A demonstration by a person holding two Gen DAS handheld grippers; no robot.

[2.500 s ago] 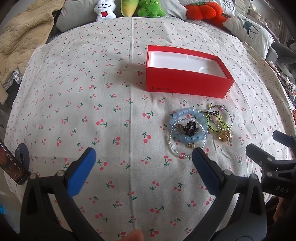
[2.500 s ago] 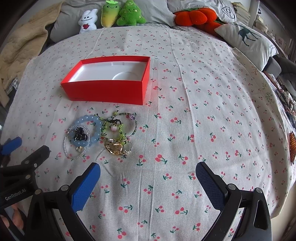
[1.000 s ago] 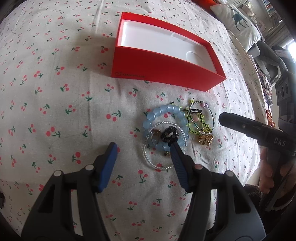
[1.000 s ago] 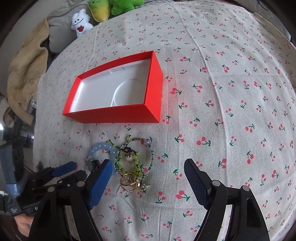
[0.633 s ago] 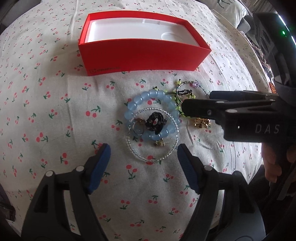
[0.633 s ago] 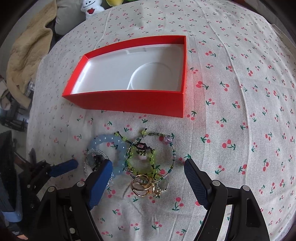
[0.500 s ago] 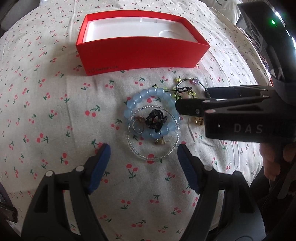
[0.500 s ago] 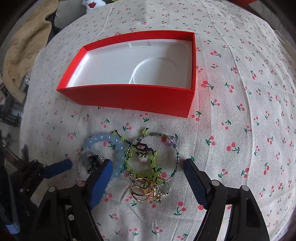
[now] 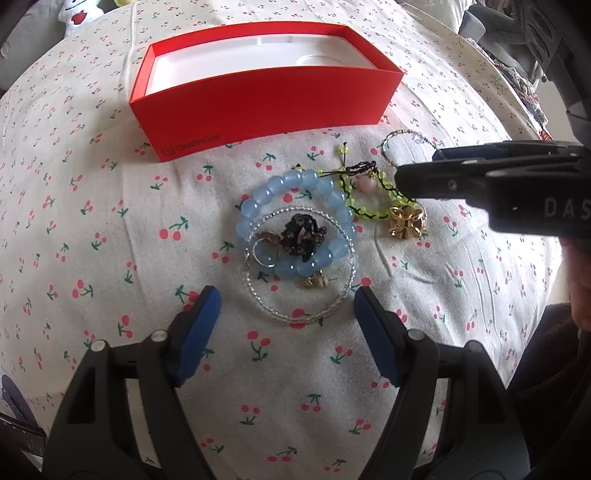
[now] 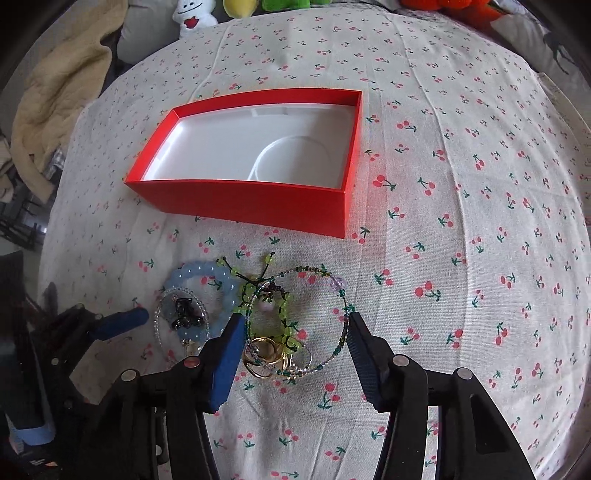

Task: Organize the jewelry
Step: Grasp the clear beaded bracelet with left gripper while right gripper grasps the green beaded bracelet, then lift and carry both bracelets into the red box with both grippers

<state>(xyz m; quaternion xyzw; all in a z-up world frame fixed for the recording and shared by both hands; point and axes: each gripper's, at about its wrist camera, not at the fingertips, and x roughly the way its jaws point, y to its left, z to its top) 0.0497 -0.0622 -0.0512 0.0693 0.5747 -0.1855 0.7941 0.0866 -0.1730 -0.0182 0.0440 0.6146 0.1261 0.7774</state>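
A red box (image 9: 266,99) with a white empty inside stands open on the cherry-print cloth; it also shows in the right wrist view (image 10: 251,199). In front of it lies a heap of jewelry: a blue bead bracelet (image 9: 295,225), a clear bead ring (image 9: 301,310), a black charm (image 9: 301,234), a yellow-green bracelet (image 9: 365,199) and gold rings (image 9: 406,223). My left gripper (image 9: 286,306) is open, low over the blue bracelet. My right gripper (image 10: 293,328) is open, its fingers either side of the green bracelet (image 10: 280,306) and gold rings (image 10: 267,356).
Plush toys (image 10: 192,14) and pillows lie along the far edge of the bed. A beige blanket (image 10: 48,110) hangs at the far left. The right gripper's body (image 9: 498,188) crosses the right side of the left wrist view, above the jewelry.
Both grippers have come down and closer to the jewelry heap. The right gripper's fingers have narrowed and now bracket the green bracelet and gold rings.
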